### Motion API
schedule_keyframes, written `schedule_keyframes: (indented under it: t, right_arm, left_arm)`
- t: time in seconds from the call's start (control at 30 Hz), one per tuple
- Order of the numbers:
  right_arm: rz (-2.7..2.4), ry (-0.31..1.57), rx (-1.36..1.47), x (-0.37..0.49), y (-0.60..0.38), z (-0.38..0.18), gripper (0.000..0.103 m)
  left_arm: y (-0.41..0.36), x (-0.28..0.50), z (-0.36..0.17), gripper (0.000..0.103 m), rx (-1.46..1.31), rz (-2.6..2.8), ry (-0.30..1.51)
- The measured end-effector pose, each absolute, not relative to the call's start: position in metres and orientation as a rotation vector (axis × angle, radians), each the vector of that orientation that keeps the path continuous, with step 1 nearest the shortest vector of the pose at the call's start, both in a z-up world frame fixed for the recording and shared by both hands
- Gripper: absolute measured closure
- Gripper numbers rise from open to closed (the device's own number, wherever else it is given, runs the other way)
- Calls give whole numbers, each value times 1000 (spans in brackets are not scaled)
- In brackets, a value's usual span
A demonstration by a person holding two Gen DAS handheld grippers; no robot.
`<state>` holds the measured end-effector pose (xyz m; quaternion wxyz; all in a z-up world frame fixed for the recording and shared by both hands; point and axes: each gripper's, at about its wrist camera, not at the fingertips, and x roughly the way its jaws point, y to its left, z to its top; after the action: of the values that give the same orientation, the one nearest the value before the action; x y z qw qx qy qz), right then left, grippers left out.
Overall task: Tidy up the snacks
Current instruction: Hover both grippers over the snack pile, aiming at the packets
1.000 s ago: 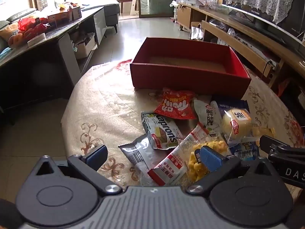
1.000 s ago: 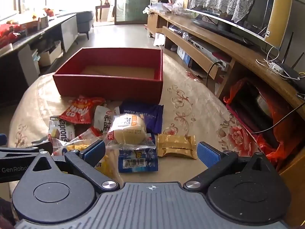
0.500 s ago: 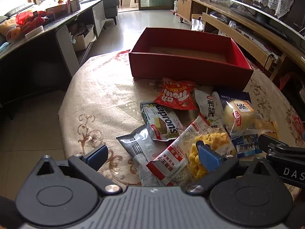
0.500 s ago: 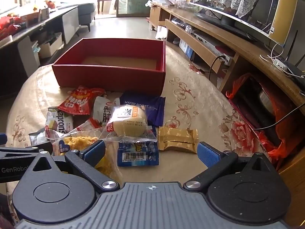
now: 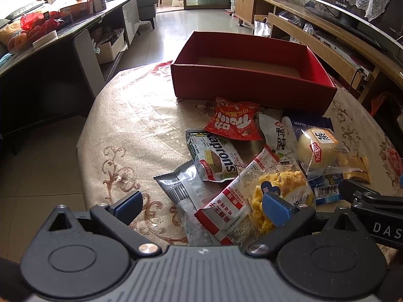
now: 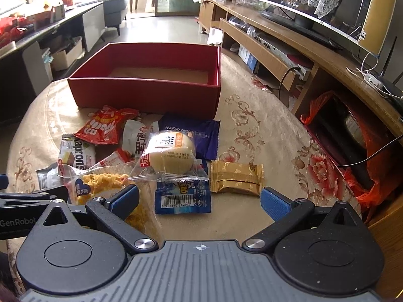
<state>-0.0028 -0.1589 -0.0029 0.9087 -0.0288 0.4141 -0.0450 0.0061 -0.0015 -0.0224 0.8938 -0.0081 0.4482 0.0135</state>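
The left hand-held gripper [image 5: 202, 205] is wide open and holds nothing; it hangs low over the near edge of the round desk [image 5: 141, 115], above a grey foil packet [image 5: 176, 183] and a red-and-white sachet [image 5: 224, 214]. The right hand-held gripper [image 6: 200, 201] is also spread wide and empty, and between its fingers lies a blue packet with a barcode [image 6: 182, 197]. Just beside that packet, to the right, there is a gold wrapped bar [image 6: 236, 178]. The snacks lie in a loose heap in front of the red box [image 6: 146, 93], which stands at the far side of the desk with only its brown bottom showing inside. In the heap I see a round bun in clear wrap [image 6: 168, 154], a clear bag of yellow puffs [image 5: 279, 191], a Kaprons wafer pack [image 5: 214, 157], a red snack bag [image 5: 234, 123] and a dark blue wafer pack [image 6: 194, 136].
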Motion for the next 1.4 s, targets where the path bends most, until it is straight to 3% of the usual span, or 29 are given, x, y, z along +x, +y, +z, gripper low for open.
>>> schedule_keyframes:
  t: [1.4]
  right_arm:
    - [-68,903,-64,2,-156,-11,0]
  left_arm:
    - [-1,9,-30,7,-13,38,959]
